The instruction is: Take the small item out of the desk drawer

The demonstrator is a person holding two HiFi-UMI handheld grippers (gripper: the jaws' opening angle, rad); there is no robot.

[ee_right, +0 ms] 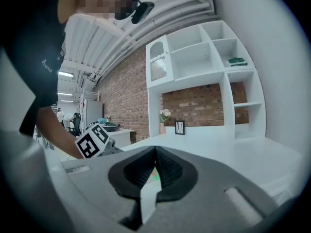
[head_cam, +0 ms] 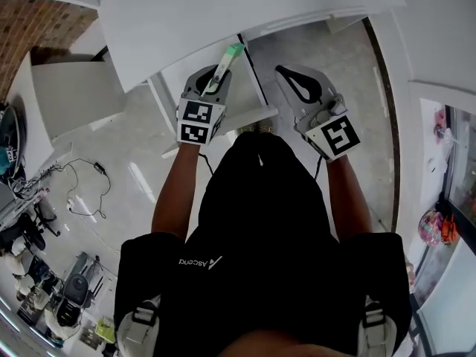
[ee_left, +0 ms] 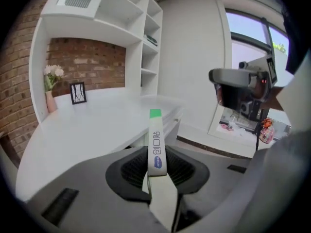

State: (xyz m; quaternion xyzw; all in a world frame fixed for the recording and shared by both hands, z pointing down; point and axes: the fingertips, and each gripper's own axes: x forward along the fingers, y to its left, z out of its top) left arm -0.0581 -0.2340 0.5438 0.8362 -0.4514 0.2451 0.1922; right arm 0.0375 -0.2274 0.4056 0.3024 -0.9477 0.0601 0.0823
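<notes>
Currently the left gripper [head_cam: 213,80] is clamped on the small item, a slim white box [ee_left: 156,144] with a green end. The box sticks out past the pads, green end away from the gripper, and is held in the air in front of the desk edge, touching nothing else.

Writing on the box face reads 创口贴, with a blue oval logo under it that is too small to read. The person's black shirt [head_cam: 253,222] carries white print reading "Ascend". Each gripper cube has black-and-white square markers and no text.

The right gripper [head_cam: 281,71] has its jaws together at the tips with nothing between them. It is held level beside the left one, just apart from it.

Surface: a white desktop [ee_left: 87,130], mostly bare. At the back stand a vase of pale flowers [ee_left: 51,81] and, just beside it, a small black picture frame [ee_left: 77,92]. A drawer front [ee_left: 171,116] shows just under the desktop edge, beyond the box; I can't tell how far out it is.

Room: a red brick wall [ee_left: 87,64] behind the desk and white open shelving [ee_left: 148,38] above and to its side, with a green book [ee_right: 237,60] lying flat in one cubby. The floor [head_cam: 134,162] is glossy grey with loose cables [head_cam: 85,188] on it. There is a big window [ee_left: 252,42] on one side.
</notes>
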